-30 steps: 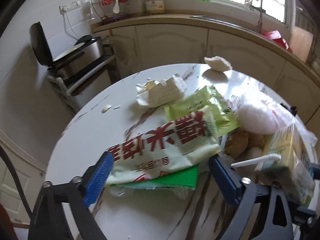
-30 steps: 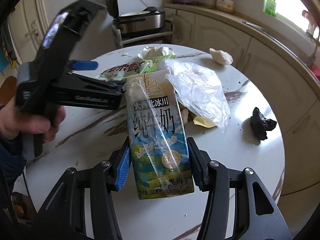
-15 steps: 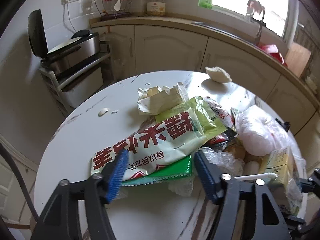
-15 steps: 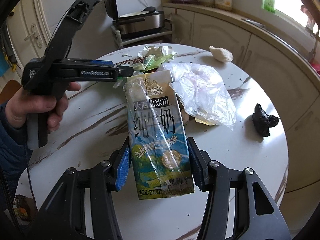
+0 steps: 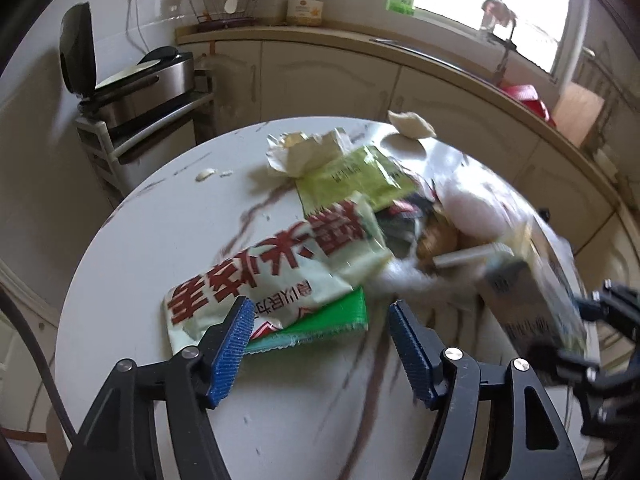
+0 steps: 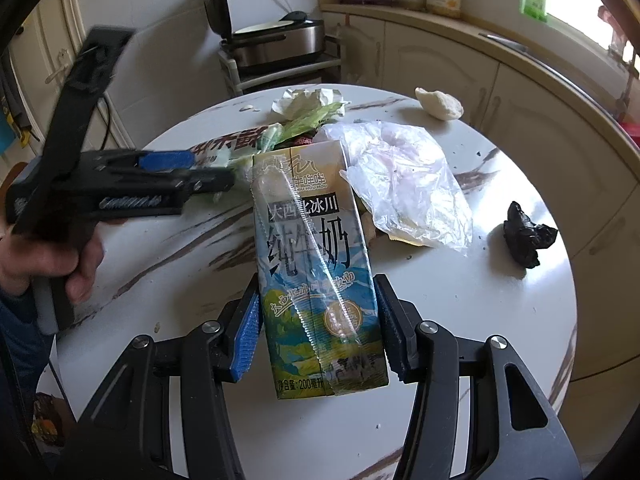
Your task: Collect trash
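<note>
Milk carton held in your right claw; wrapper pile lying ahead of the empty left.

The milk carton (image 6: 320,268) is sitting upright between your right claw (image 6: 318,330) pads, clamped on both sides, its long axis running away from you above the tabletop (image 6: 460,300). The white rice-snack wrapper (image 5: 272,276) is lying flat just ahead and left of your left claw (image 5: 320,344), which is standing wide open, holding nothing, and is the nearer one.

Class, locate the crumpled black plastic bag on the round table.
In the right wrist view, the crumpled black plastic bag lies near the white marble table's right edge, just right of the clear plastic bag.
</note>
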The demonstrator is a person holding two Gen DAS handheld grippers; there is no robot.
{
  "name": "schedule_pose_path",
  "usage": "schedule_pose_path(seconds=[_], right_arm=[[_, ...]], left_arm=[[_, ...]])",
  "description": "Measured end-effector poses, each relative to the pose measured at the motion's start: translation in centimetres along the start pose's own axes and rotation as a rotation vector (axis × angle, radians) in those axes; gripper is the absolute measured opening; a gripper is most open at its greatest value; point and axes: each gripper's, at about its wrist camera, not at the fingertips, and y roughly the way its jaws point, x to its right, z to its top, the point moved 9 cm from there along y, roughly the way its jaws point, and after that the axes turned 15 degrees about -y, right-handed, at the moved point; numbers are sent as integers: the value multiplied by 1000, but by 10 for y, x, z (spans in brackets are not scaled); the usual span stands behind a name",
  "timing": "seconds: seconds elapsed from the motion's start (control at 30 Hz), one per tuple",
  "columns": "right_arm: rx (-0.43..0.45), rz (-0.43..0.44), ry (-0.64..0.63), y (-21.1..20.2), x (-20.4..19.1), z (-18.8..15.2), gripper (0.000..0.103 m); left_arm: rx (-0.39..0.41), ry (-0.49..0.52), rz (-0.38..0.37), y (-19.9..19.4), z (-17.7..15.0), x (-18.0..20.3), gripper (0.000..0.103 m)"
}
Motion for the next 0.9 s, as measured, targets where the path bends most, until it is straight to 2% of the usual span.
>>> schedule_pose_path(seconds=[0.1,0.17,0.27,0.3,0.37,0.43,0.53,0.6,0.73,0.8,0.9], right_arm=[[0,1,3,1,1,1,50],[-1,-1,15,1,2,1,50],[0,-4,18,-1,2,1,50],[0,-4,16,-2,1,0,50],[1,-5,13,-2,1,0,50],[3,-2,15,-3,1,1,50],[7,2,15,-2,-2,3,48],[8,2,12,-2,-3,4,48],[3,-1,9,-2,-4,3,48],[-1,-1,10,-1,-4,3,48],[-4,-2,7,-2,-5,2,47]], left_arm=[[22,26,-30,-13,1,14,68],[50,47,-2,-18,5,15,72],[75,65,65,-15,17,2,72],[79,63,63,-15,23,-4,72],[49,109,54,-8,27,-4,75],[-7,220,53,4,21,2,75],[-53,311,48,16,15,2,75],[-70,293,38,20,16,-4,75],[-85,214,-56,7,18,-7,69],[-86,208,-63,1,13,-9,63],[-85,198,-79,-8,8,-17,60]])
